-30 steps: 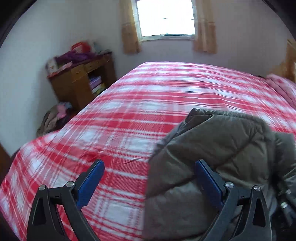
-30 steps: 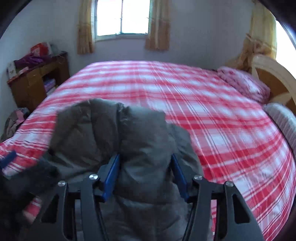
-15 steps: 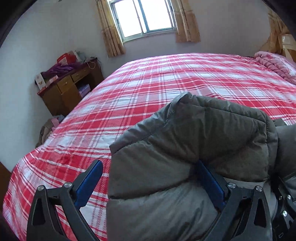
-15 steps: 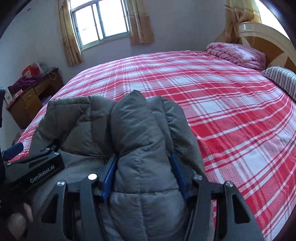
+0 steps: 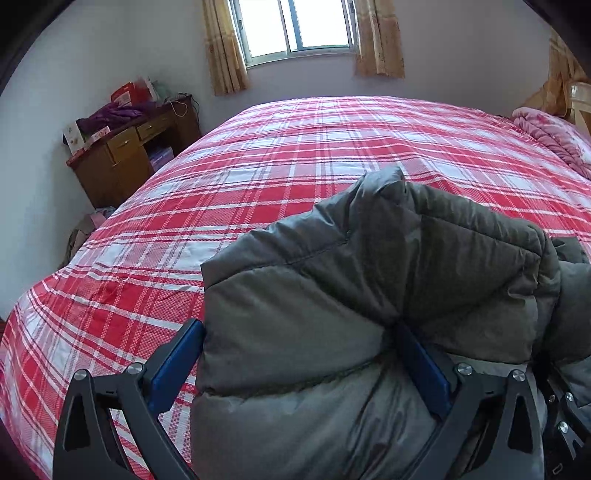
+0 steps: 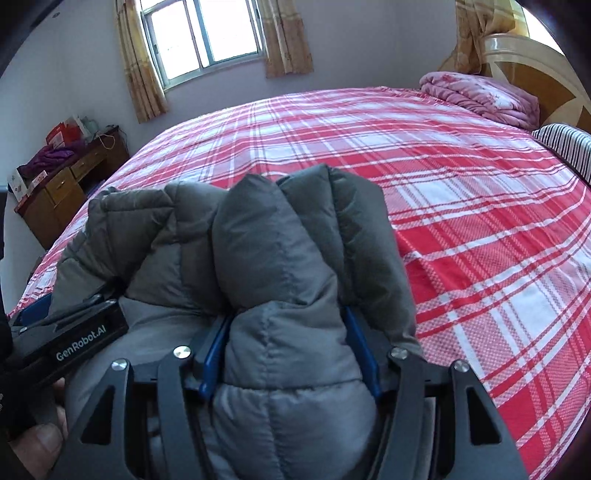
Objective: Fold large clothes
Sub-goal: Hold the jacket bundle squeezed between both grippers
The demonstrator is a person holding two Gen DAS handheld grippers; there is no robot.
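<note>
A grey-green quilted puffer jacket (image 5: 369, 295) is bunched up over the near edge of a bed with a red and white plaid cover (image 5: 295, 155). My left gripper (image 5: 295, 362) has its blue pads wide apart, and a thick fold of the jacket fills the gap between them. My right gripper (image 6: 288, 347) is shut on a bulging fold of the same jacket (image 6: 273, 251), which sticks up above the pads. The left gripper's body (image 6: 74, 343) shows at the left of the right wrist view, close beside the right one.
A wooden desk (image 5: 129, 155) with clothes and boxes on it stands left of the bed. A pink folded quilt (image 6: 480, 96) and a striped pillow (image 6: 565, 144) lie by the wooden headboard (image 6: 535, 74) on the right. A curtained window (image 5: 299, 29) is on the far wall.
Both grippers have lifted and moved forward with the jacket. The jacket has slid in between the left pads, which stood over the bare cover one second ago.
</note>
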